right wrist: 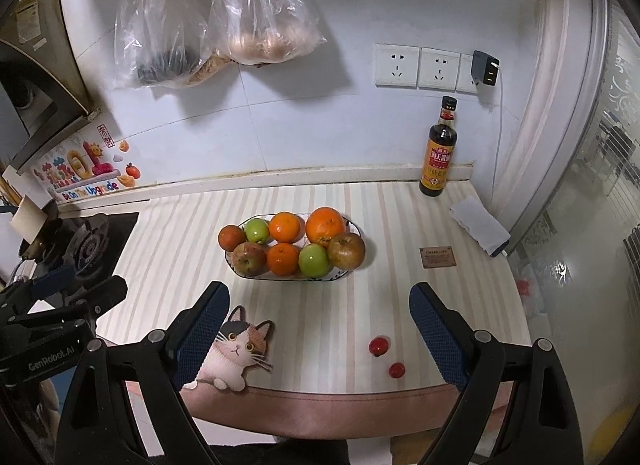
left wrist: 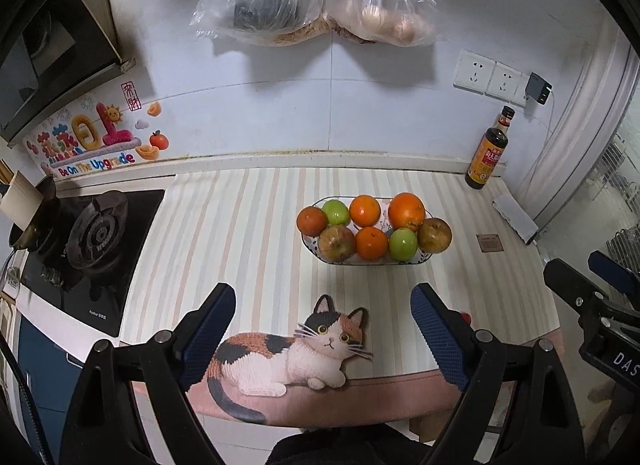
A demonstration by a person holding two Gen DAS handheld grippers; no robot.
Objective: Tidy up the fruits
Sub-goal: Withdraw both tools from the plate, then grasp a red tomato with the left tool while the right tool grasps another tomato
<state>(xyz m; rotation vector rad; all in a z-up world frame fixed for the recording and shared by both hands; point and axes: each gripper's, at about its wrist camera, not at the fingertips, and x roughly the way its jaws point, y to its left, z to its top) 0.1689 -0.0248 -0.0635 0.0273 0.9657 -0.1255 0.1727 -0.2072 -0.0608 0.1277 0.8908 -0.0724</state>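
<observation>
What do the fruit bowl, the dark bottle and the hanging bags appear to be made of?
Fruit bowl: likely glazed ceramic, with a glossy white rim and blue pattern.
Dark bottle: probably glass, shiny and see-through dark, with a paper label.
Hanging bags: thin clear plastic film, crinkled, with the contents showing through.

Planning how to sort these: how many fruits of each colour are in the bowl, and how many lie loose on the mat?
Orange: 3
Green: 2
Reddish-brown: 3
Small red, loose on the mat: 2
Total: 10, with 8 in the bowl
</observation>
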